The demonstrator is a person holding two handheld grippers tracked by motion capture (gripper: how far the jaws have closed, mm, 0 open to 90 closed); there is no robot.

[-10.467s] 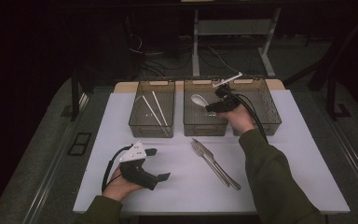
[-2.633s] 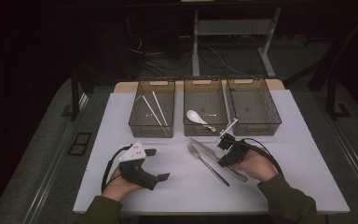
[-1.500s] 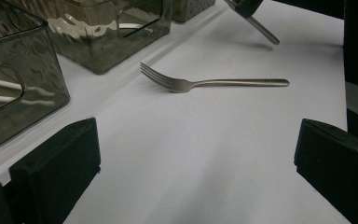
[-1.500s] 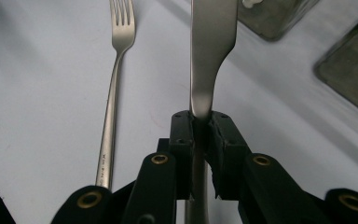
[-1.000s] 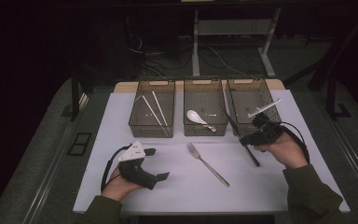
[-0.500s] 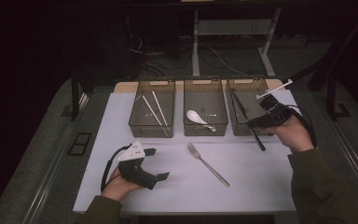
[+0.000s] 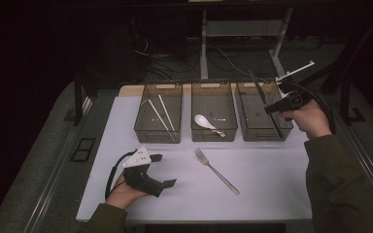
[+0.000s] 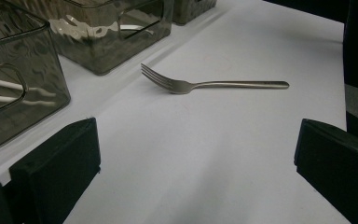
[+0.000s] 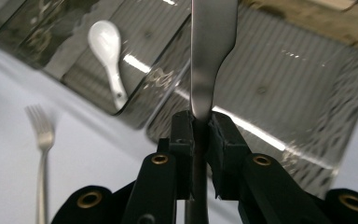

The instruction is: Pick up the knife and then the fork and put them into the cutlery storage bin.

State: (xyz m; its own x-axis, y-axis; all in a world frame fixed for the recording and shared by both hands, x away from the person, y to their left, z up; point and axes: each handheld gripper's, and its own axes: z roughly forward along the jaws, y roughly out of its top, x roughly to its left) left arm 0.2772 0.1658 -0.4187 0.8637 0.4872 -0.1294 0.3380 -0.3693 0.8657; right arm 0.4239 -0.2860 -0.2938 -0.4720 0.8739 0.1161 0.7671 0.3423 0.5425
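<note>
My right gripper (image 7: 271, 108) is shut on a metal knife (image 7: 258, 88) and holds it tilted above the right-hand smoky bin (image 7: 264, 139). In the right gripper view the knife (image 9: 213, 46) runs straight up from between the pads of that gripper (image 9: 200, 126), with the bin's ribbed floor (image 9: 298, 79) behind it. My left gripper (image 7: 164, 170) rests on the white mat at the front left, open with nothing between its jaws (image 8: 196, 177). A fork (image 7: 216, 171) lies on the mat ahead of it (image 8: 205, 85).
Three bins stand in a row at the back. The left bin (image 7: 158, 86) holds two white chopsticks (image 7: 160, 114). In the middle bin (image 7: 212, 85) lies a white spoon (image 7: 206, 123). The white mat (image 7: 272, 174) ends at the table's front edge.
My right gripper has carried the knife up off the mat and away toward the back right, over the right-hand bin. The left gripper and the fork have stayed where they were.
</note>
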